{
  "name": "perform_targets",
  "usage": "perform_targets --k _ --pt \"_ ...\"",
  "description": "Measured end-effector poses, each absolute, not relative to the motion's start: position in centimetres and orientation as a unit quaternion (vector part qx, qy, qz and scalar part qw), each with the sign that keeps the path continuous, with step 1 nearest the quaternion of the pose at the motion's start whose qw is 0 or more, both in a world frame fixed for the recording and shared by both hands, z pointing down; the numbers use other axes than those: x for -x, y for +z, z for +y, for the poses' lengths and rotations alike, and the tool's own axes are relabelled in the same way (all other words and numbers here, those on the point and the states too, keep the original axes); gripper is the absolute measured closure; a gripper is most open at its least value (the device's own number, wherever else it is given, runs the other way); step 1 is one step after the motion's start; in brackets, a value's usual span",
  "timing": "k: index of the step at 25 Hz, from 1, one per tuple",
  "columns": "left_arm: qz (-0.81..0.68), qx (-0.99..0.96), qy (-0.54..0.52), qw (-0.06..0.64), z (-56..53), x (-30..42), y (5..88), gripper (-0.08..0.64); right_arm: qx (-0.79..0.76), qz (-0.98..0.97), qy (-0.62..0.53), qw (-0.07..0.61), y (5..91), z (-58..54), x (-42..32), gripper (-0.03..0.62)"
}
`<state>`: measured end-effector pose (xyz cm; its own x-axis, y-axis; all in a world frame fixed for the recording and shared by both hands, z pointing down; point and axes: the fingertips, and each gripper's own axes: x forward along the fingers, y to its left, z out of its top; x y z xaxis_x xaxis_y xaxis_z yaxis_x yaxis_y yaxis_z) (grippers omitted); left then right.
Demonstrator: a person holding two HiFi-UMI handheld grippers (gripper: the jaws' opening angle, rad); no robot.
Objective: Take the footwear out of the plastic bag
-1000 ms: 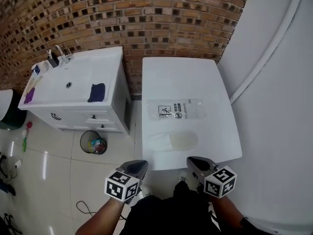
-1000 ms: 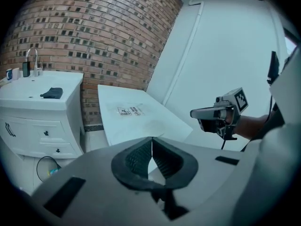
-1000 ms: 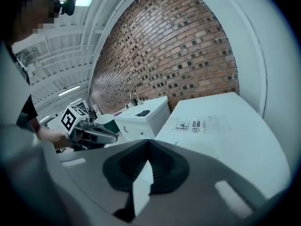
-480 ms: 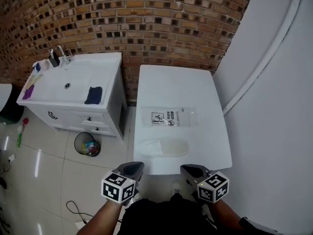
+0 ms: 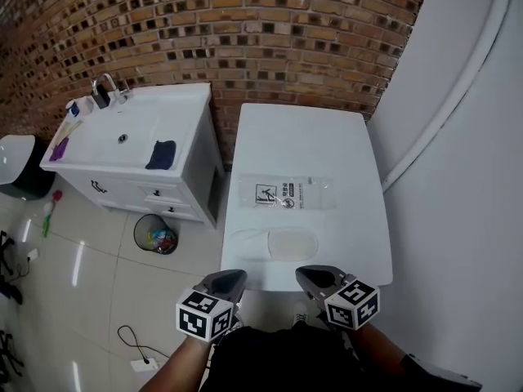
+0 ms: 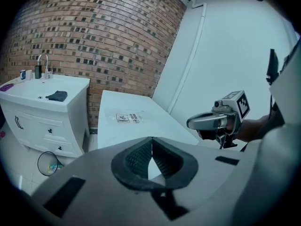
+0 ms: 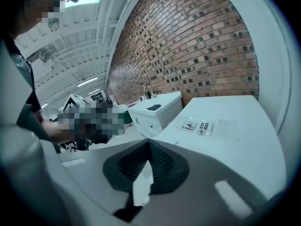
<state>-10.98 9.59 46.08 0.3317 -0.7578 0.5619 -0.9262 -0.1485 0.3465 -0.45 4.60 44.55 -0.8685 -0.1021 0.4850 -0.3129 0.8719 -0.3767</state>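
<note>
On the white table (image 5: 302,137) lies a flat clear plastic bag (image 5: 286,193) with a printed label. A white slipper (image 5: 272,243) rests apart from it, nearer the table's front edge. My left gripper (image 5: 227,282) and right gripper (image 5: 315,278) hover side by side just short of that edge, both shut and empty. The left gripper view shows its jaws (image 6: 151,154) meeting, with the bag (image 6: 128,117) farther off and the right gripper (image 6: 209,121) off to the side. Over the touching jaws (image 7: 148,159) in the right gripper view, the bag (image 7: 200,125) lies ahead.
A white vanity (image 5: 131,137) with a faucet (image 5: 105,88) and a dark blue cloth (image 5: 161,153) stands left of the table. A waste bin (image 5: 155,237) and a cable (image 5: 135,349) are on the tiled floor. Brick wall behind, white wall at right.
Both grippers have drifted a little toward each other near the table's front edge, and the head view has shifted slightly. Both stay shut; the bag and slipper have not moved.
</note>
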Motion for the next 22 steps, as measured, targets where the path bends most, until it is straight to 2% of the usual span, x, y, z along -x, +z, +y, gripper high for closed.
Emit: perform_targets --k 22 --pt "-0.545 -0.763 0.160 0.309 9.2 11.9 45.5 0.552 -0.167 -0.933 0.236 0.214 44.7 4.5 -1.1 0.591"
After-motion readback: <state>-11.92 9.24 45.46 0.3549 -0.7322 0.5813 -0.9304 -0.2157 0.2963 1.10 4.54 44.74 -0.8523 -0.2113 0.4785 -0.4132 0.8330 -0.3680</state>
